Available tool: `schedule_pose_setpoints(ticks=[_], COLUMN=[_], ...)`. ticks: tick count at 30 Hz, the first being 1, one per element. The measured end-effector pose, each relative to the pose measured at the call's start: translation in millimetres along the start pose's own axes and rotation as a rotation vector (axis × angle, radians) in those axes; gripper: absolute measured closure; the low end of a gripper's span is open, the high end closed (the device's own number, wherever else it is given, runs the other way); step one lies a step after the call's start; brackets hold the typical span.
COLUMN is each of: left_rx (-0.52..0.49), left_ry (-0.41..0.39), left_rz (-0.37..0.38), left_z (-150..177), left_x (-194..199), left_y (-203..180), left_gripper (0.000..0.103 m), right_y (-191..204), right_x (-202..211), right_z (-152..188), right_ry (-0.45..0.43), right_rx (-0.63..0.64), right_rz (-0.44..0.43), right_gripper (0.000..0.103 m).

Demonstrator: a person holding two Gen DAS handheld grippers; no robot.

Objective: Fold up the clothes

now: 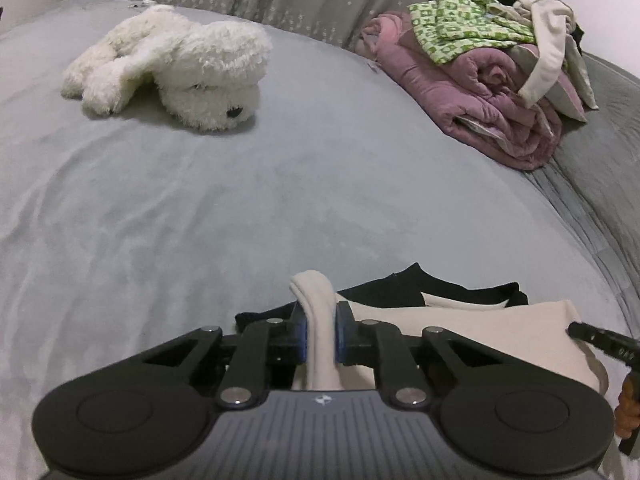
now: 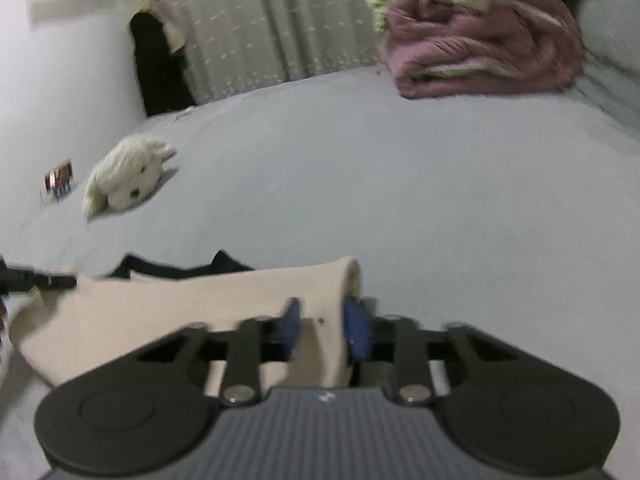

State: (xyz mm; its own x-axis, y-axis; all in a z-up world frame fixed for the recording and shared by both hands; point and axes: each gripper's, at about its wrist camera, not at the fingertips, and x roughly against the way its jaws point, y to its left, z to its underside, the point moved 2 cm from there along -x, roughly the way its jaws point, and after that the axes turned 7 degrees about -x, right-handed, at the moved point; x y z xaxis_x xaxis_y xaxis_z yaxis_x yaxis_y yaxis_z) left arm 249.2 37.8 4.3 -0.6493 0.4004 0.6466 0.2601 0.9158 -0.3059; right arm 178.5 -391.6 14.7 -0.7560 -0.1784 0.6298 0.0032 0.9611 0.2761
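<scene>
Left gripper [image 1: 320, 330], jaws drawn in on a bunched fold of the cream cloth [image 1: 460, 326], which rises between the blue pads; the garment, cream with a black part [image 1: 384, 288] under its far edge, lies at the near edge of the grey bed [image 1: 280, 200]. Right gripper [image 2: 322, 328], likewise closed on the garment's right end, the cloth [image 2: 180, 312] stretched leftward from it toward the other tool. Toy dog [image 1: 180, 68] toward the far left of the bed; pink quilt [image 1: 492, 92] with loose clothes [image 1: 460, 24] heaped on it at the far right corner. Probable faults from here: each grip takes only a narrow pinch, so a lift or pull apart may let the fabric slide out; if a pinch holds the cream layer alone, the black part may stay on the bed or trail, and the fold would come out skewed; uneven travel of the two hands would set the crease crooked. Hard to read: the right view is blurred, so how firmly its pads bear on the cloth is uncertain; the tool bodies hide the garment's near edge, and its kind (shirt or otherwise) cannot be told; whether black and cream are one piece is unclear; a small striped object [image 2: 59, 180] beyond the bed's left edge is unidentifiable.
</scene>
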Motion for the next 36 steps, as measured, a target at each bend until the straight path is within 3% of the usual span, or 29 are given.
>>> schedule_pose_setpoints(ticks=[3, 10, 13, 20, 24, 27, 31, 32, 36], left_rx=[-0.023, -0.028, -0.042, -0.085, -0.075, -0.090, -0.120, -0.121, -0.130], left_ry=[-0.041, -0.205, -0.199, -0.125, -0.204, -0.196, -0.143, -0.137, -0.156], left_rz=[-0.006, 0.027, 0.004, -0.072, -0.016, -0.049, -0.102, -0.113, -0.151], left_z=[-1, -1, -1, 13, 6, 6, 17, 18, 15], left_x=[9, 46, 43, 5, 22, 19, 3, 1, 8], left_y=[-2, 2, 5, 1, -2, -5, -7, -8, -11], left_gripper=[0.093, 0.093, 0.093, 0.092, 0.092, 0.092, 0.090, 0.086, 0.078], right_y=[8, 15, 19, 27, 29, 29, 27, 27, 28], right_x=[6, 43, 44, 1, 8, 22, 5, -2, -13], right_z=[-1, -15, -14, 11, 10, 3, 14, 19, 24], right_ry=[-0.047, -0.244, -0.281, -0.165, -0.214, -0.271, -0.200, -0.165, -0.126], right_rx=[0.028, 0.009, 0.007, 0.094, 0.066, 0.038, 0.074, 0.082, 0.082], right_rz=[0.008, -0.028, 0.000, 0.176, 0.154, 0.144, 0.216, 0.238, 0.254], right_gripper=[0.095, 0.095, 0.095, 0.095, 0.095, 0.095, 0.095, 0.095, 0.095])
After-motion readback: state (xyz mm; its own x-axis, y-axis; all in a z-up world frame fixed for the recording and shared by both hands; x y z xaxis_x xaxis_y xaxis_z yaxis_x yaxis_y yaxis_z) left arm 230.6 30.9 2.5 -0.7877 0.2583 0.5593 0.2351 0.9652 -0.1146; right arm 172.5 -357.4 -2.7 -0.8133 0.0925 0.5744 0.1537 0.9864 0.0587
